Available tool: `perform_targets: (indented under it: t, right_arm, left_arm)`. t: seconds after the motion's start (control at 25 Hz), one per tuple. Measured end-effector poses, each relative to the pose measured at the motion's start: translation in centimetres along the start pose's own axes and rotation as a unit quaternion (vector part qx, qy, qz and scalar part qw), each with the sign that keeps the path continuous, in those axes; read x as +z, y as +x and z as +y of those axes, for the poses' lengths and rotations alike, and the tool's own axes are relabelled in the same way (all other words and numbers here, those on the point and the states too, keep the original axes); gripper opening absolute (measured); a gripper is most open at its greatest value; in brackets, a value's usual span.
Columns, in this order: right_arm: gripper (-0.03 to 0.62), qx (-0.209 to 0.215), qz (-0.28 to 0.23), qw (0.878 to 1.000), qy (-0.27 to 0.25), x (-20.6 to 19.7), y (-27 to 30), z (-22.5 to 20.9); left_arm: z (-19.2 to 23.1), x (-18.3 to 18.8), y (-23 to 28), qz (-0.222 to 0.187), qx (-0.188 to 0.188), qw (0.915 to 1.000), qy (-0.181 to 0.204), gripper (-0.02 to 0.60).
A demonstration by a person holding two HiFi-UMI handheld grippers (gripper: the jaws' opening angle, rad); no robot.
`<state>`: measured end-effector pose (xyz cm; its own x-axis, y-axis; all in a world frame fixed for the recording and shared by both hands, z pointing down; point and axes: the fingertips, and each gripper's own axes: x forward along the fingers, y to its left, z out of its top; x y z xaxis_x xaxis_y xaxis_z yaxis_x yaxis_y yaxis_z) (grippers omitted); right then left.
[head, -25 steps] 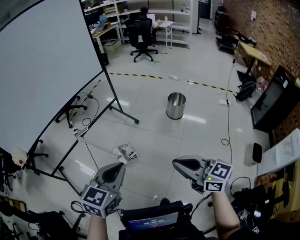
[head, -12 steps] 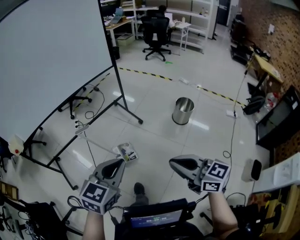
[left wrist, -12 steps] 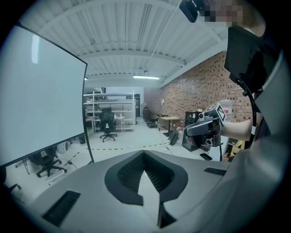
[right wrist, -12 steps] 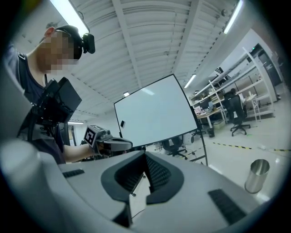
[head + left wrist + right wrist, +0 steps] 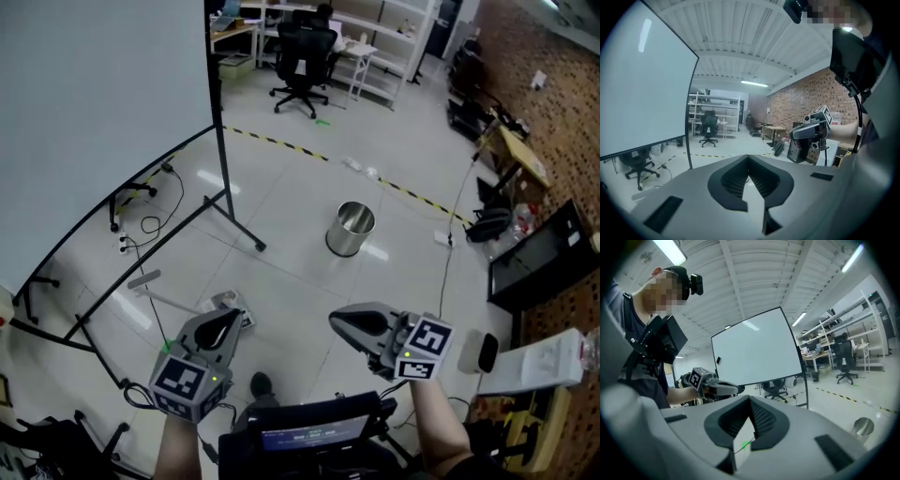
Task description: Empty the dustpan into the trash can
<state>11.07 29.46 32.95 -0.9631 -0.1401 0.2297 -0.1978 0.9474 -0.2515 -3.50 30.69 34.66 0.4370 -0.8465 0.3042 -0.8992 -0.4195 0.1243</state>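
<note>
In the head view a shiny metal trash can point(image 5: 350, 229) stands upright on the pale tiled floor, well ahead of both grippers. A small flat dustpan point(image 5: 233, 305) with a long thin handle point(image 5: 144, 279) lies on the floor, partly hidden behind my left gripper point(image 5: 228, 320). That gripper is shut and holds nothing, as its own view shows point(image 5: 749, 157). My right gripper point(image 5: 340, 319) is shut and empty too, with its ribbed pads together point(image 5: 750, 400). The trash can point(image 5: 862, 426) also shows low on the right in the right gripper view.
A big whiteboard point(image 5: 94, 112) on a black wheeled stand point(image 5: 240, 228) fills the left. Cables point(image 5: 141, 225) trail under it. Yellow-black tape point(image 5: 281, 142) crosses the floor, with an office chair point(image 5: 302, 49) and shelves behind it. A desk, bags and a dark screen point(image 5: 534, 258) line the right wall.
Both grippers have travelled forward over the floor, still shut. The dustpan now lies right behind the left gripper's tip, and the whiteboard stand has slid left in view.
</note>
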Motion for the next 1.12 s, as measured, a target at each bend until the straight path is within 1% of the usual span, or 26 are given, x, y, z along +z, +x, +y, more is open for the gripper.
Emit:
perform_targets:
  t: [0.08,0.16,0.24,0.36,0.48,0.56,0.64,0.72,0.84,0.92,1.04,1.12]
  right_arm:
    - [0.018,-0.005,0.005,1.000,-0.006,0.7,2.2,-1.3]
    - [0.018,-0.004,0.005,1.000,-0.012,1.5,4.2,-2.4]
    - [0.018,0.003,0.007,1.000,-0.015,2.2,6.1,-3.3]
    - [0.018,0.021,0.012,1.000,-0.019,3.2,8.2,-4.4]
    - [0.018,0.052,0.013,0.998,-0.016,3.8,9.3,-6.1]
    - [0.018,0.077,0.016,0.997,-0.015,4.2,10.3,-7.7]
    - [0.018,0.103,0.020,0.994,-0.011,4.6,11.6,-8.7]
    - [0.018,0.135,0.022,0.991,-0.008,5.1,13.0,-9.2]
    - [0.018,0.180,0.028,0.983,-0.003,5.3,15.1,-9.7]
    - [0.018,0.208,0.037,0.977,-0.005,5.1,16.7,-9.8]
    - [0.018,0.242,0.039,0.969,-0.006,5.2,18.9,-9.4]
    - [0.018,0.263,0.043,0.964,-0.008,5.3,20.2,-8.9]
  left_arm:
    - [2.0,0.5,1.2,-0.003,-0.010,0.9999,-0.001,0.000]
    - [3.7,1.3,2.6,-0.007,-0.016,0.9998,0.007,0.000]
    - [5.2,2.0,3.8,-0.013,-0.016,0.9996,0.017,0.000]
    - [6.8,2.8,4.9,-0.016,-0.008,0.9997,0.017,0.000]
    - [8.1,3.2,6.0,-0.010,0.018,0.9997,0.010,0.000]
    - [9.4,3.6,6.5,-0.007,0.043,0.9991,-0.001,0.000]
    - [11.3,3.8,6.4,-0.009,0.076,0.9970,-0.013,0.000]
    - [13.1,4.4,5.3,-0.016,0.113,0.9931,-0.024,0.000]
    - [15.2,4.7,3.0,-0.026,0.180,0.9830,-0.030,0.000]
    - [16.5,4.5,1.0,-0.034,0.228,0.9724,-0.036,0.000]
    - [18.2,3.1,-2.5,-0.039,0.302,0.9512,-0.047,0.000]
    - [19.0,1.5,-5.0,-0.034,0.351,0.9340,-0.059,0.000]
